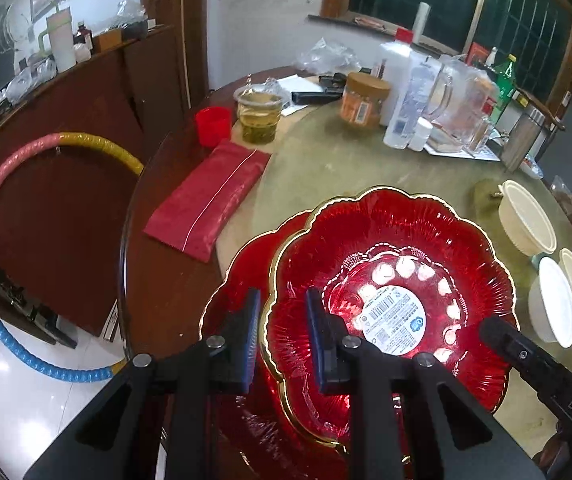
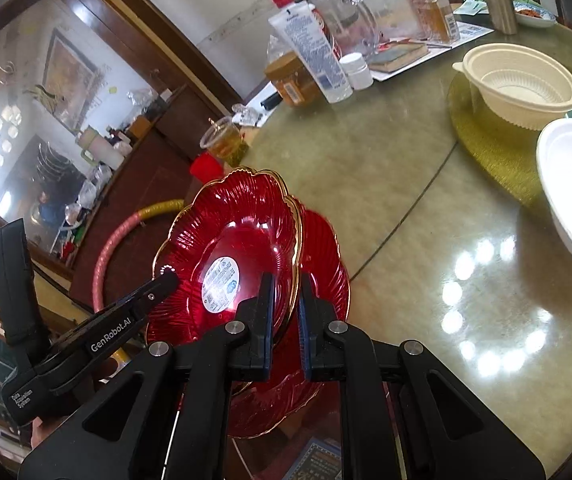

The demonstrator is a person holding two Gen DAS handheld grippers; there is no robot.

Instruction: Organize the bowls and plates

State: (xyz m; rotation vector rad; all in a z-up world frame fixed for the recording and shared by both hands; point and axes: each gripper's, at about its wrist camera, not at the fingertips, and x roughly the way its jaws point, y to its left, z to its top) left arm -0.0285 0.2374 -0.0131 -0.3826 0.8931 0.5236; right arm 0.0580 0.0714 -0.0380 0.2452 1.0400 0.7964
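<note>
Top plate (image 1: 398, 264) pinched at opposite rims: left gripper (image 1: 282, 336) clamped near rim, right gripper (image 2: 286, 316) clamped opposite. Lower plate (image 1: 242, 276) directly beneath, offset slightly left.

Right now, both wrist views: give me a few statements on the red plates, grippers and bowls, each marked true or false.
1. Both grippers clamp the rim of the top red plate. True: left gripper, right gripper.
2. The top plate lies over a second red plate. True.
3. The sticker is on the lower plate. False: it is in the middle of the top plate.
4. The cream bowl sits on a gold mat. True.
5. The tea cup is tipped over. False: it stands upright.
</note>
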